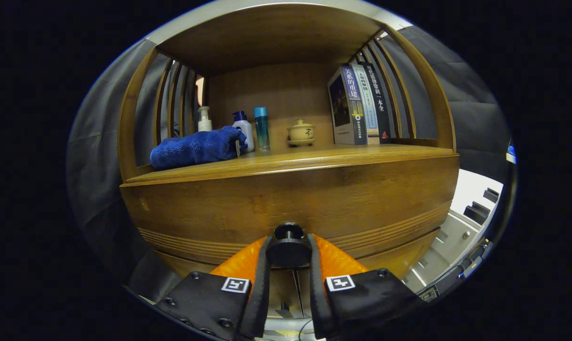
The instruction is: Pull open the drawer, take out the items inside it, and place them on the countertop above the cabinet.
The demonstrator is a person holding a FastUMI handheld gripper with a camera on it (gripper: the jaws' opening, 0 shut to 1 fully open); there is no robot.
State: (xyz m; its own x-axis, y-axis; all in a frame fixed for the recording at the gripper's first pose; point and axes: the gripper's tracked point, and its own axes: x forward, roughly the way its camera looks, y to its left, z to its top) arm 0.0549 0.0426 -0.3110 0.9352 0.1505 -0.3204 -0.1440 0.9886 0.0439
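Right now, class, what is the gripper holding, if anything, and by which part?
The gripper is closed on the drawer's round knob, one finger pressing each side of the knob's head, on the cabinet's drawer front.

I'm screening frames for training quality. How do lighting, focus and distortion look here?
Gripper view: strong fisheye bowing curves the drawer front and countertop; lighting is dim and warm, no harsh glare; the blue towel and books are reasonably sharp; the tongs, pressed on the drawer knob, look darker and softer.
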